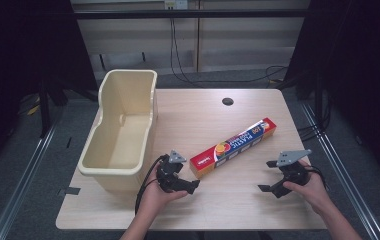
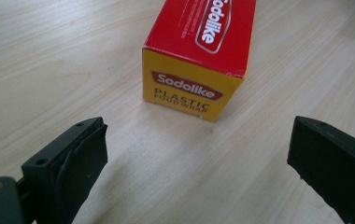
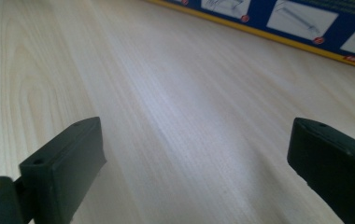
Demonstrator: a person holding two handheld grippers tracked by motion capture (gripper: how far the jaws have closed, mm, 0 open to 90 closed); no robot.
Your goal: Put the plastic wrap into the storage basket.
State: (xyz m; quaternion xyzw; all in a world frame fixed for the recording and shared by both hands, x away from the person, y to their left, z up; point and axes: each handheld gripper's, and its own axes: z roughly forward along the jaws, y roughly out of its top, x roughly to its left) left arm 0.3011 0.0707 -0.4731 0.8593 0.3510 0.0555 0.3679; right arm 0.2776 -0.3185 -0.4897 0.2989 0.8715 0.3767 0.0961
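Both my left gripper (image 1: pixel 194 186) and right gripper (image 1: pixel 263 188) stand wide, empty, near the worktop's (image 1: pixel 218 205) front edge, flanking the food wrap box (image 1: pixel 233 147).

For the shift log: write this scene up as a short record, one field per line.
surface: wooden table
main item: food wrap box, long, red and yellow, lying flat and slanted near the table's middle
container: cream plastic bin, no contents visible, at the table's left edge
left gripper: open, pointing at the box's near end, not touching it
right gripper: open, low over the table right of the box, holding nothing
box end as seen from the left gripper view: yellow face printed "PLASTIC FOOD WRAP"
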